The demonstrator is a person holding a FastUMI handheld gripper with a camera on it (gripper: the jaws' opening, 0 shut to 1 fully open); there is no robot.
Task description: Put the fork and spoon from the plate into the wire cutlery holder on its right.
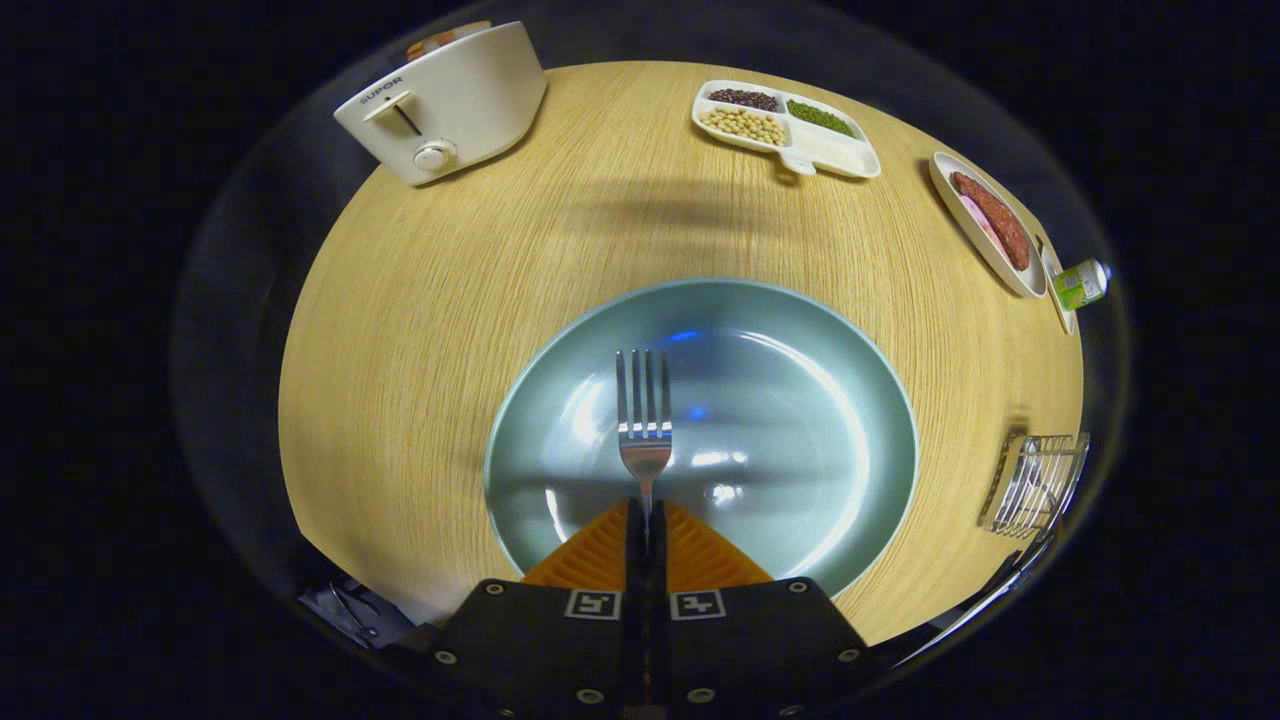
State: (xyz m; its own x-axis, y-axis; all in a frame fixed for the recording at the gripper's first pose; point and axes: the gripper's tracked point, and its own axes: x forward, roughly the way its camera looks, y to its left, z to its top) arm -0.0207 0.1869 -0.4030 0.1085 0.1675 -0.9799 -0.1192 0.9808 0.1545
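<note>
Pinching only the thin handle, the tongs (646, 520) clamped on the fork (644, 420) above the plate (800, 330) may let it swivel and miss the wire cutlery holder (1035, 483) at right.

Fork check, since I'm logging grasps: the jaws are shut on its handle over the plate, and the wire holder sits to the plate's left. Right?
Not quite. The gripper view shows the holder to the right of the plate, not the left. The gripper is indeed shut on the fork handle.
</note>
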